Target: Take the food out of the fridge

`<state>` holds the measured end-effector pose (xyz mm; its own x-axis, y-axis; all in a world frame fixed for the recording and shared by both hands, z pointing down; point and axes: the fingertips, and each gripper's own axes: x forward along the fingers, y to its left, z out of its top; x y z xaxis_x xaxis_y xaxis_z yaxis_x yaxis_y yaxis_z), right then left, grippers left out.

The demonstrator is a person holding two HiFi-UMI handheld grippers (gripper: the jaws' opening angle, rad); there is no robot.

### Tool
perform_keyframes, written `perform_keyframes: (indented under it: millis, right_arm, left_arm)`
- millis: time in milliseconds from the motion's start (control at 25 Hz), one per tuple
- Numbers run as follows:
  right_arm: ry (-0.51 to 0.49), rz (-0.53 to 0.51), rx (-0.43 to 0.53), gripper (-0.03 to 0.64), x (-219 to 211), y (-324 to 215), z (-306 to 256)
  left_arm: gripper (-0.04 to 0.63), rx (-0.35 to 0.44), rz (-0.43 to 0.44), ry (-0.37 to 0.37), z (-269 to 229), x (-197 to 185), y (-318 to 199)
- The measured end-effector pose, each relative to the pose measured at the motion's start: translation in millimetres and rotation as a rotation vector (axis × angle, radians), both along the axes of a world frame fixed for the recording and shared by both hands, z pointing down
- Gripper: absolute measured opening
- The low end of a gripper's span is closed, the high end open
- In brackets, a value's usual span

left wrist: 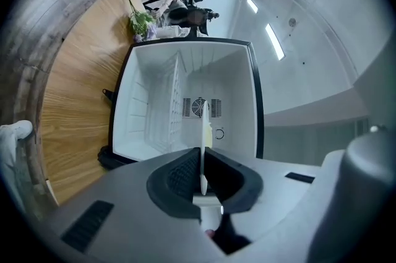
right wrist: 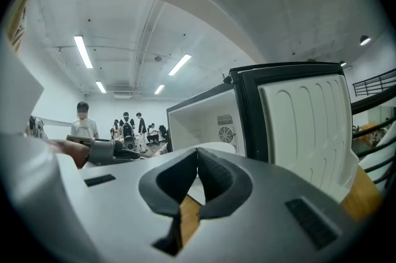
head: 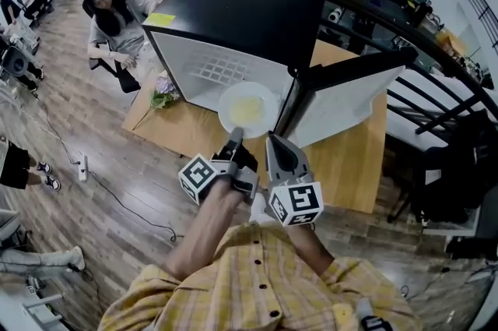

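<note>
A small black fridge was seen from above on a wooden tabletop. Its door was swung open toward the right of the frame, and its white interior was exposed.

At the centre of the frame, a round white plate carrying pale yellow food was held just in front of the open compartment. The left gripper was placed at the plate's near rim. In the left gripper view its tongs were clamped on that rim, and the plate was seen edge-on as a thin upright white line (the fridge's back wall and round fan grille lay behind it).

The right gripper was held just beside the left one, at the lower right of the plate. In the right gripper view its tongs were pressed together at the tips with nothing gripped between them, and the open door filled the right of that frame.

A bunch of flowers lay on the tabletop at the left of the fridge. A seated person was visible at the upper left.
</note>
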<state>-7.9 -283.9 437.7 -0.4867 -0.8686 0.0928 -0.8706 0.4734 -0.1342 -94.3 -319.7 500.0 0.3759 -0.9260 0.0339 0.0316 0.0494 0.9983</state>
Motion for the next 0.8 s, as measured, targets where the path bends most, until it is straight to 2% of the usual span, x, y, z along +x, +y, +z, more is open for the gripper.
perform_keyframes:
  millis: [120, 360, 800]
  right_arm:
    - [0.004, 0.000, 0.000, 0.008, -0.2, 5.3, -0.4]
    - [0.015, -0.001, 0.000, 0.008, -0.4, 16.7, 0.1]
    - [0.038, -0.004, 0.006, 0.006, 4.2, 34.9, -1.1]
  left_arm:
    - [0.021, 0.004, -0.008, -0.002, -3.0, -0.9, 12.8]
    - [0.021, 0.018, -0.037, -0.053, -15.5, -5.0, 39.3]
    - [0.021, 0.047, -0.064, -0.052, -31.3, -6.1, 66.4]
